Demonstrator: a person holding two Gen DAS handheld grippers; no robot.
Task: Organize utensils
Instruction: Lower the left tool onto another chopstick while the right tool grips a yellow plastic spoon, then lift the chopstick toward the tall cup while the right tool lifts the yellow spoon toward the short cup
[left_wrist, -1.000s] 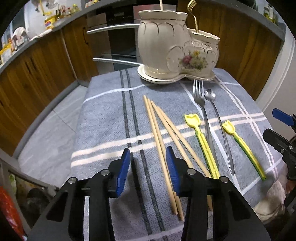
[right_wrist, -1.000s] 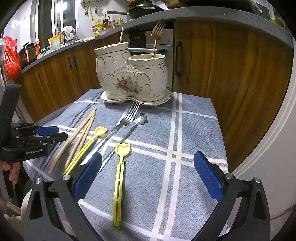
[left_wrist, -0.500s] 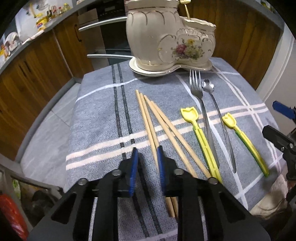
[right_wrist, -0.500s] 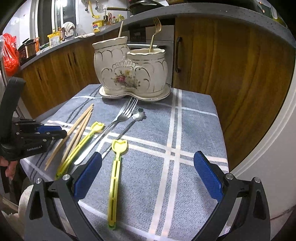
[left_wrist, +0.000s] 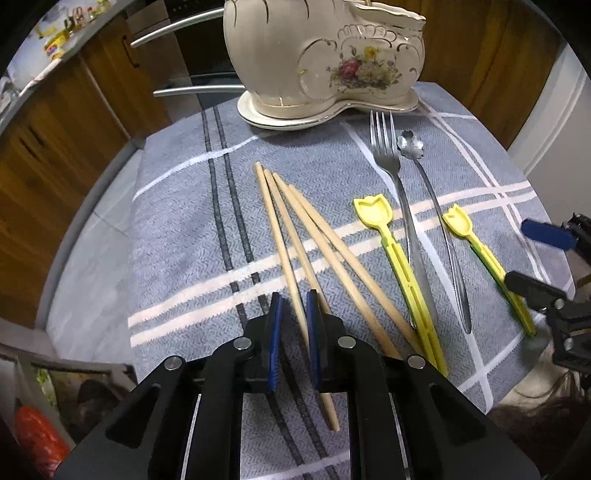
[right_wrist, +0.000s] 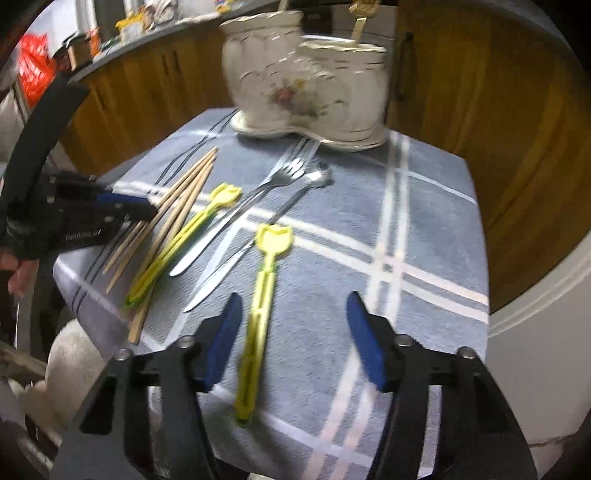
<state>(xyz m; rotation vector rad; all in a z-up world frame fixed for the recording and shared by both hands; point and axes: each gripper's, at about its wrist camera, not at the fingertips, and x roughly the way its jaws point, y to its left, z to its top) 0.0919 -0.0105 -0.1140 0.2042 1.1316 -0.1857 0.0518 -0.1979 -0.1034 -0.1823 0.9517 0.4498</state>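
A grey cloth with white and dark stripes (left_wrist: 177, 221) is spread over the table, and the utensils are laid out on it. Four wooden chopsticks (left_wrist: 295, 236) are fanned near the middle. To their right a yellow tulip-headed pick (left_wrist: 399, 258) is seen, then a steel fork (left_wrist: 399, 192), a flower-bowled spoon (left_wrist: 432, 195) and a second yellow pick (left_wrist: 484, 258). At the far edge a cream ceramic utensil holder (left_wrist: 325, 62) with a painted flower is set on its matching saucer.

The left gripper (left_wrist: 293, 325) is lowered over the near part of the chopsticks, its blue pads drawn narrow with one chopstick (left_wrist: 284, 251) lying between them; whether the stick is actually pinched cannot be told.

The right gripper (right_wrist: 293, 332) is held low at the near right edge of the cloth with its jaws spread wide, nothing between the pads; the second yellow pick (right_wrist: 262, 295) is seen just inside its left finger. This view is blurred.
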